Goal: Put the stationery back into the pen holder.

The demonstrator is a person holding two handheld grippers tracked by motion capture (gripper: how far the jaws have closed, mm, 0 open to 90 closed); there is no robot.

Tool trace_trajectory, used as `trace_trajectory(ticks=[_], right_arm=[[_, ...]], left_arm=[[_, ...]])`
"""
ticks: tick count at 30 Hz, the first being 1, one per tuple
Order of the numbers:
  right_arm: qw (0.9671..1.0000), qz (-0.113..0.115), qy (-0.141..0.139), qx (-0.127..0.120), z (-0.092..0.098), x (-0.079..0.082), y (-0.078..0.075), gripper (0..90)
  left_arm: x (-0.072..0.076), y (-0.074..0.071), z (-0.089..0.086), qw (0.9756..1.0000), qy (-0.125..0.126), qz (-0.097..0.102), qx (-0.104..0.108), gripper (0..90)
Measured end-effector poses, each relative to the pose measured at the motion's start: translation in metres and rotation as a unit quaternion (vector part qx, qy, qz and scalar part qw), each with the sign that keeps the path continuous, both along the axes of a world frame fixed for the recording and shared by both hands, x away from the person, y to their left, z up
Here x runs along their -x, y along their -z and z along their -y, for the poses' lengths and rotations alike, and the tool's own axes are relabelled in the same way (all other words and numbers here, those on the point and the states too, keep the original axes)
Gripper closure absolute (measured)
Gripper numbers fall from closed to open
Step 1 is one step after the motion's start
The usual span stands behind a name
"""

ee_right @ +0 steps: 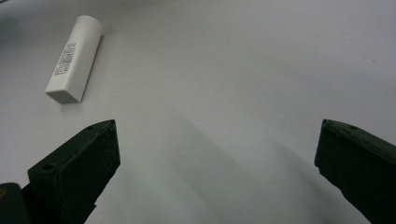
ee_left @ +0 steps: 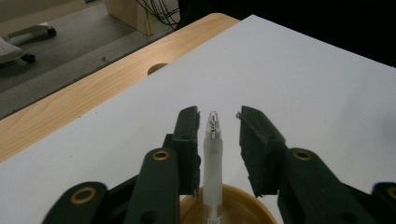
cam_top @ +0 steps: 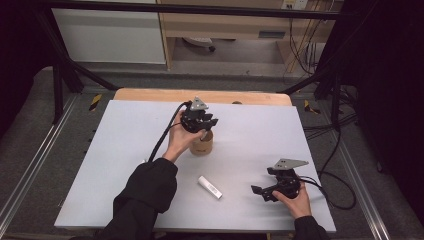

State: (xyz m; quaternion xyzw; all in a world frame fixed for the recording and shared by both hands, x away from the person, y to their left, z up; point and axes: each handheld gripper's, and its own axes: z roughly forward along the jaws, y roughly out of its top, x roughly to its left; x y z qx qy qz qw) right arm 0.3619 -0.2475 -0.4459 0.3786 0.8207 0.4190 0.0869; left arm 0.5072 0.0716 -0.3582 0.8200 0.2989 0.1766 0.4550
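White table (cam_top: pixel 125 150) bears a tube (cam_top: pixel 210 187) (clear of the cup (cam_top: pixel 202 145)).

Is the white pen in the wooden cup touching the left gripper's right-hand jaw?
Apart. The left gripper view shows a plain gap between pen and that jaw.

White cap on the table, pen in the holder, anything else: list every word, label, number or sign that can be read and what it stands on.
White cap: several lines of small dark print along its side, too blurred to read.
Pen standing in the wooden holder: a small dark mark near its tip, not readable.
Yellow and black floor markers: stripes, no text.
Nothing legible anywhere.
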Motion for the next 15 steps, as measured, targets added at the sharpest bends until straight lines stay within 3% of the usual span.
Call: trace_trajectory(ticks=[7,13,15], right_arm=[[1.0,0.0,0.0,0.001,0.0,0.0,0.0,0.7],[1.0,-0.002,0.001,0.003,0.0,0.0,0.0,0.7],[1.0,-0.002,0.002,0.002,0.0,0.0,0.0,0.7]], left_arm=[[0.016,-0.017,-0.017,0.9999,-0.002,-0.006,-0.015,47.2],[0.03,-0.026,-0.035,1.0,-0.002,-0.007,-0.002,35.8],[0.035,-0.027,-0.041,0.9999,-0.002,-0.009,-0.008,33.7]])
